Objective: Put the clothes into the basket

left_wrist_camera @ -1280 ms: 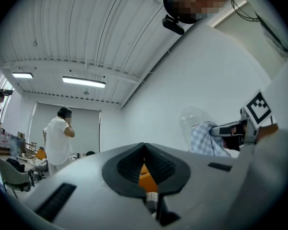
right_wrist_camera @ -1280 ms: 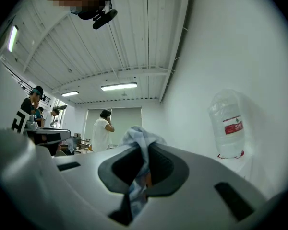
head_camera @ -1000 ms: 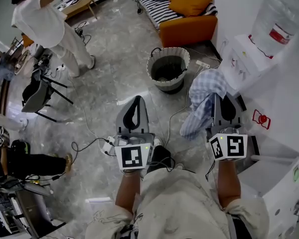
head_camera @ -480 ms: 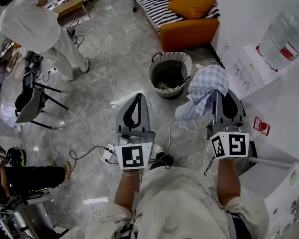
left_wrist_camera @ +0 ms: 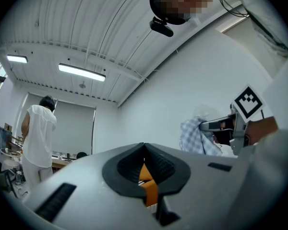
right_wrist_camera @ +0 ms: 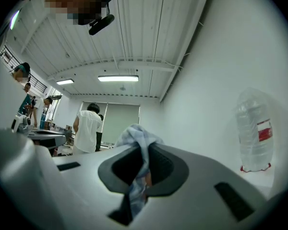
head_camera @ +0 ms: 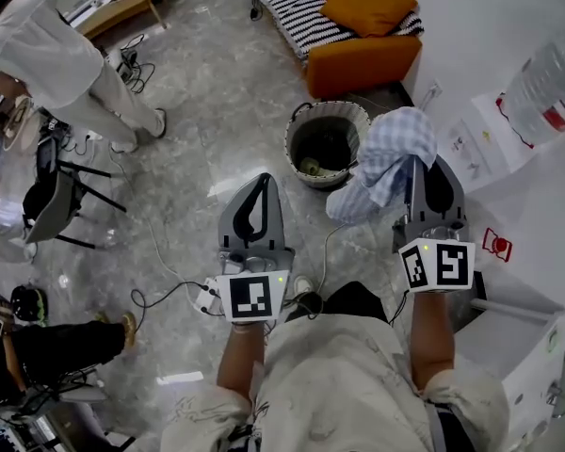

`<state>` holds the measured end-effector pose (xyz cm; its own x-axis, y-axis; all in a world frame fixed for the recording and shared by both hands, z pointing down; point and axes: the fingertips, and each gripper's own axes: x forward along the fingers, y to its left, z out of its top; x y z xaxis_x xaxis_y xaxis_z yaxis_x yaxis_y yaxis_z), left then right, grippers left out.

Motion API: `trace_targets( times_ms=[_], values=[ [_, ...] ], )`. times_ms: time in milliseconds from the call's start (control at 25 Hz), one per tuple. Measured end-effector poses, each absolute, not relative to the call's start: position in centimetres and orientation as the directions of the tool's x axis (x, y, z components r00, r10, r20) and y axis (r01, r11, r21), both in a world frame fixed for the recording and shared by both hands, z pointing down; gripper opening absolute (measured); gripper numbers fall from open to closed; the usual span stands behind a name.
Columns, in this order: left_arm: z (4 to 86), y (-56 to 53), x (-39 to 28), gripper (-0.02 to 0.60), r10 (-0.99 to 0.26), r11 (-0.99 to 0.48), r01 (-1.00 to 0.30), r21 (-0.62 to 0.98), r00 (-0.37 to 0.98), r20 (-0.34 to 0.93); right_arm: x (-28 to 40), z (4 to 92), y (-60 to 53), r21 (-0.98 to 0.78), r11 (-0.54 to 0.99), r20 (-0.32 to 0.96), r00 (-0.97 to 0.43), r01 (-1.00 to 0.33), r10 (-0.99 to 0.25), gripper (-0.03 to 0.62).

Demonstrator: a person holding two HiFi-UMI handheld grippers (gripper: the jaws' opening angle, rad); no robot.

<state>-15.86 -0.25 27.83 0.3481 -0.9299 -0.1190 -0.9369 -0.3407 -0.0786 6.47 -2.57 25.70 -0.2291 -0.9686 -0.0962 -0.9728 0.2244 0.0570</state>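
Ahead of you at 12 o'clock the round, ribbed basket [head_camera: 331,107] stands on the grey marbled floor [head_camera: 217,111], with a small pale object [head_camera: 309,166] lying in its dark bottom; behind it, at about 1 o'clock, sits an orange sofa [head_camera: 363,59] with a striped cover [head_camera: 301,22] running back along it; a big clear water bottle [head_camera: 546,83] with a red label stands at 2 o'clock against the white wall [head_camera: 490,26]; a person in white [head_camera: 38,55] stands at 10 o'clock, well apart from you, and a dark chair [head_camera: 52,196] is at 9 o'clock; loose cables [head_camera: 169,288] trail over the floor from 8 o'clock to your feet, one of them curling low between you and the near side of the basket; your right gripper [head_camera: 414,169] is clamped on a cloth [head_camera: 386,158], and in the right gripper view a fold of it is pinched between the jaws and spills out over the tips; the cloth is a blue-and-white check, crumpled into a loose bundle, and it hangs off the gripper's tips just beside the basket's rim at the basket's 3 o'clock side, not inside it; your left gripper [head_camera: 261,182] points toward the basket's 7 o'clock side, near it but apart; its jaws are closed together with nothing between them, only a sliver of the orange sofa showing through the gap behind the tips.
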Motion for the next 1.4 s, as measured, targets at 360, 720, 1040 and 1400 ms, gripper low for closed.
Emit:
trace_targets(
  times_ms=[360,720,1040,1400],
  values=[
    [28.9,-5.6,-13.3,0.003,-0.943,-0.312,-0.948,-0.068,0.317,-0.101,8.2,26.5,-7.7,0.008,0.288,-0.105,-0.287,-0.958,-0.952,0.009],
    [27.5,-12.0,-8.9,0.003,-0.957,-0.262,-0.963,-0.069,0.268,-0.107,10.1,25.3,-13.8,0.029,0.392,-0.105,-0.392,-0.920,-0.914,0.009],
    [26.7,-16.2,-5.7,0.003,-0.969,-0.208,-0.975,-0.083,0.217,-0.120,11.9,20.1,-20.0,0.070,0.469,-0.216,-0.472,-0.880,-0.854,0.009],
    [27.1,-19.1,-4.7,0.003,-0.975,-0.181,-0.981,-0.065,0.188,-0.121,12.0,17.4,-25.7,0.093,0.504,-0.269,-0.509,-0.859,-0.818,0.009]
  ],
)
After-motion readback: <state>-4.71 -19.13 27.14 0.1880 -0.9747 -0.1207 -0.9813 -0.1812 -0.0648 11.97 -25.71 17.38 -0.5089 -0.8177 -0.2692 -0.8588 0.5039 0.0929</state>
